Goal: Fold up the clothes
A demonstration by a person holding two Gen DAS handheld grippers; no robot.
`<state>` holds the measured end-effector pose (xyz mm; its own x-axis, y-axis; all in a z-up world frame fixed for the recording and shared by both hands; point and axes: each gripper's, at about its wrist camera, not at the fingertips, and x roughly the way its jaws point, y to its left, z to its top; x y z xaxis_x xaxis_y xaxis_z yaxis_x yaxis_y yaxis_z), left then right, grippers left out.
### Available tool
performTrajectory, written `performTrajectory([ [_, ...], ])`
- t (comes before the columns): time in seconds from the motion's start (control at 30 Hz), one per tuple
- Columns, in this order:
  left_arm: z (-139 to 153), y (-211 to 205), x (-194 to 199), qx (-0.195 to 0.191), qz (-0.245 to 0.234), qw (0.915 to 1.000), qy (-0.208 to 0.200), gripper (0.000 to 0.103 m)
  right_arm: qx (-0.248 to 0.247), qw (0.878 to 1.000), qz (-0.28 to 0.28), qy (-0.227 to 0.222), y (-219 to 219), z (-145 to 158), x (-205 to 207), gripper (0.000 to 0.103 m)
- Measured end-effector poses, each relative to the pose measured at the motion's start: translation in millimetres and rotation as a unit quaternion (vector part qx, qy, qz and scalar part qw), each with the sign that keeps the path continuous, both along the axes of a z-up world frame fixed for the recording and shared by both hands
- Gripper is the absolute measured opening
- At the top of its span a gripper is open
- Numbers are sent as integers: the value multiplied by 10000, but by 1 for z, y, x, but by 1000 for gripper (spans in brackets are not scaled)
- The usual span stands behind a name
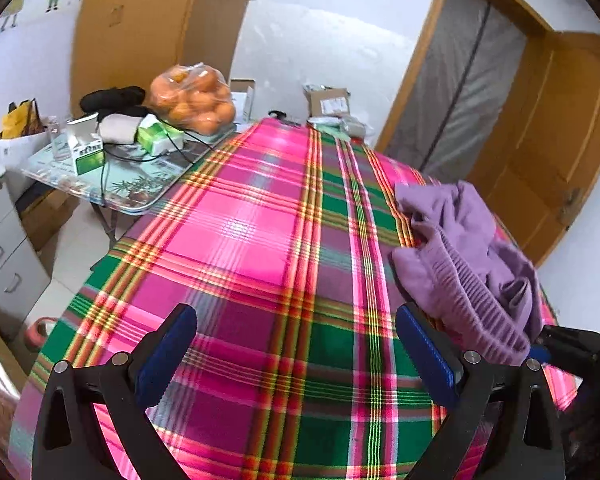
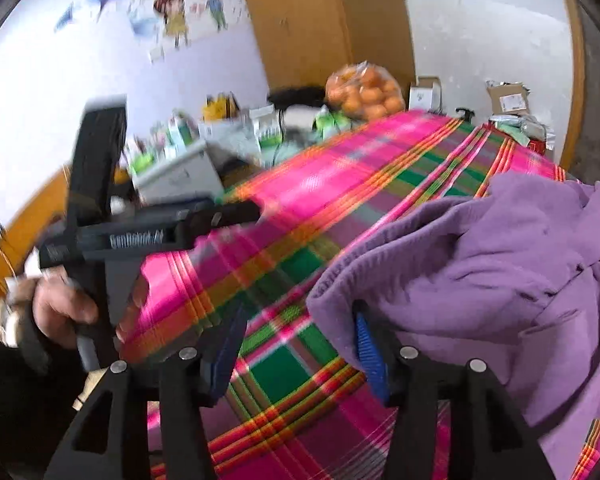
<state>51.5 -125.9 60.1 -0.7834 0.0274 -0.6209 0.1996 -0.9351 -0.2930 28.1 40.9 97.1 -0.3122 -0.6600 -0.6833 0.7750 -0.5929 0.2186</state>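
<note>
Garment (image 1: 466,264), purple and crumpled, lies at the right side of the plaid surface (image 1: 240,240). Left claw (image 1: 296,356) hovers spread and empty beside it. Right claw (image 2: 296,350) is spread too, its right finger under the garment's edge.

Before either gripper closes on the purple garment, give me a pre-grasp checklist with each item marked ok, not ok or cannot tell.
1. Left gripper open: ok, fingers wide apart over bare cloth.
2. Right gripper open: ok, nothing between its fingers.
3. Purple garment flat and ready to fold: not ok, it lies crumpled in a heap.
4. Garment within reach: ok, its ribbed edge sits beside the left gripper's right finger, and it drapes over the right gripper's right finger.
5. Folding space on the plaid tablecloth: ok, a wide bare stretch lies left of the garment.
6. Right wrist view sharp: not ok, it is motion blurred.
</note>
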Motion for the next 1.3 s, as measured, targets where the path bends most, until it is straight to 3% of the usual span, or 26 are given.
performTrajectory([
  [0.2, 16, 20, -9, 150, -379, 9988, 261, 100, -344, 9913, -1199, 417, 52, 31, -42, 55],
  [0.33, 19, 55, -28, 81, -917, 9955, 204, 100, -55, 9720, -2233, 728, 93, 29, -87, 55],
  [0.5, 9, 98, -55, 33, -1355, 9908, -56, 100, -59, 9436, -3310, 8, 160, 5, -164, 55],
  [0.57, 1, 104, -65, 14, -1352, 9907, -184, 100, -398, 9363, -3453, -505, 180, -6, -189, 55],
  [0.7, -9, 107, -83, -40, -1182, 9922, -401, 100, -647, 9293, -3498, -988, 191, -23, -224, 55],
  [0.77, -15, 105, -90, -81, -1086, 9925, -561, 92, -660, 9229, -3599, -1201, 192, -34, -243, 55],
  [0.87, -23, 102, -101, -144, -947, 9921, -807, 66, -663, 9099, -3811, -1499, 195, -51, -267, 55],
  [0.93, -31, 99, -107, 34, -1023, 9902, -946, 48, -664, 8997, -3987, -1649, 197, -63, -278, 53],
  [0.97, -34, 98, -108, 103, -1079, 9893, -977, 43, -701, 9001, -3950, -1701, 197, -67, -282, 47],
  [1.0, -37, 97, -109, 172, -1136, 9883, -1008, 32, -739, 9006, -3908, -1753, 197, -71, -286, 24],
  [1.03, -39, 97, -110, 240, -1192, 9871, -1039, 20, -771, 9026, -3885, -1685, 197, -69, -286, 12],
  [1.07, -42, 98, -111, 319, -1272, 9858, -1050, 12, -803, 9047, -3863, -1611, 197, -67, -286, 12],
  [1.23, -36, 96, -103, 267, -1224, 9894, -736, 9, -1118, 9067, -3896, -1168, 213, -48, -268, 10],
  [1.3, -32, 81, -98, 359, -1049, 9920, -598, 9, -1216, 8985, -4100, -992, 236, -37, -255, 9],
])
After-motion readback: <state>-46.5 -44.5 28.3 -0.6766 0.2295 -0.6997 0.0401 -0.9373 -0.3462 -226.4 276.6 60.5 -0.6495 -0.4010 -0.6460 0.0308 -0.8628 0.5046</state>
